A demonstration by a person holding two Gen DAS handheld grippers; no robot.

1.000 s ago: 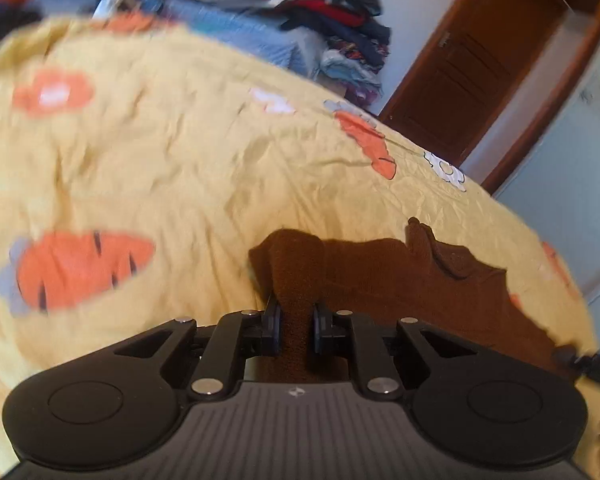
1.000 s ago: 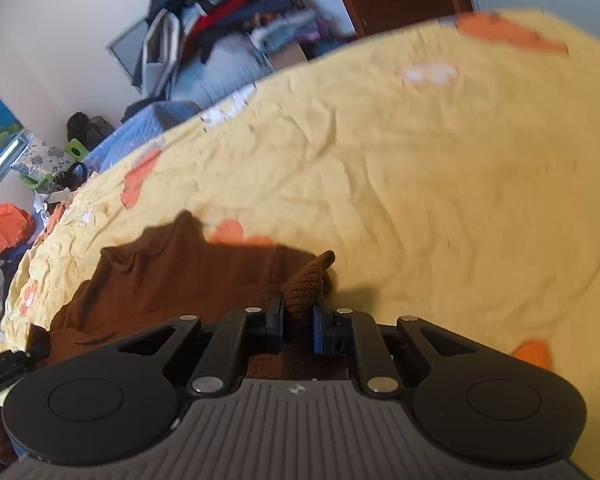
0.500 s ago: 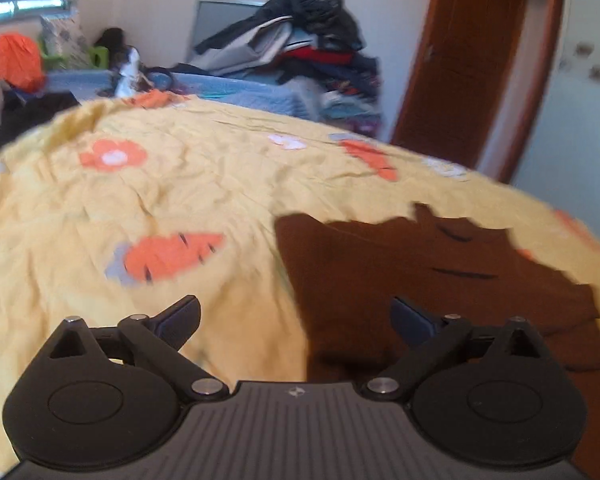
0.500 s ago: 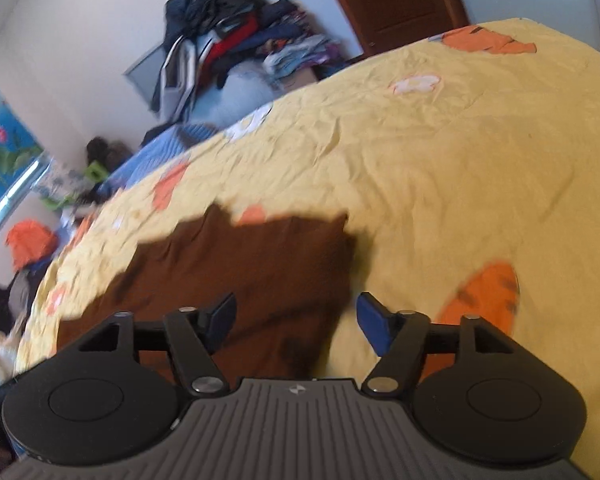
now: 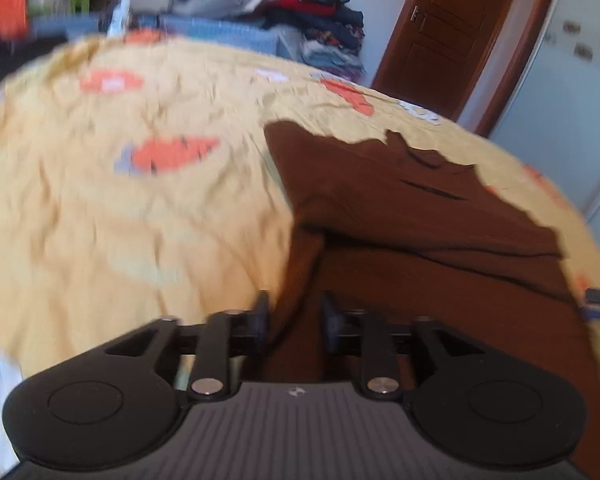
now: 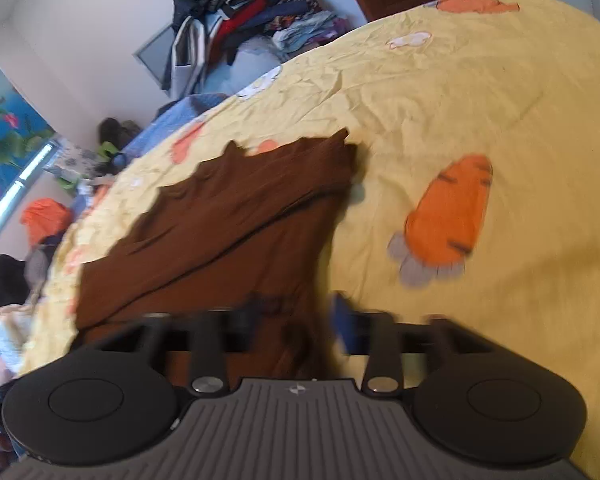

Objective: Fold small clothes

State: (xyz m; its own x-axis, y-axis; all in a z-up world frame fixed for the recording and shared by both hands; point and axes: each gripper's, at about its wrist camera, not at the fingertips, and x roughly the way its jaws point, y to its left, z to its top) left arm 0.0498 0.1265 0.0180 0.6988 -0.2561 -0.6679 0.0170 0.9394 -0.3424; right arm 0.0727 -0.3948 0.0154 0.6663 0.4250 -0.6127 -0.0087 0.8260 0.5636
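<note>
A brown garment (image 5: 400,208) lies on the yellow bedsheet (image 5: 100,208), its far part folded over the near part. My left gripper (image 5: 294,316) is shut on its near left edge, and the cloth rises between the fingers. In the right wrist view the same brown garment (image 6: 228,224) spreads left of centre. My right gripper (image 6: 296,314) has its fingers narrowly apart around the garment's near right edge; the picture is blurred there, so whether they grip it is unclear.
The sheet (image 6: 480,100) carries orange carrot prints (image 6: 448,212). A pile of clothes (image 5: 300,4) stands beyond the bed's far edge, beside a brown door (image 5: 440,28). More clutter (image 6: 44,220) lies off the bed's left side.
Half a second ago both grippers were open above the folded garment. Now the left has shut on the near left edge, and the right has closed in around the near right edge.
</note>
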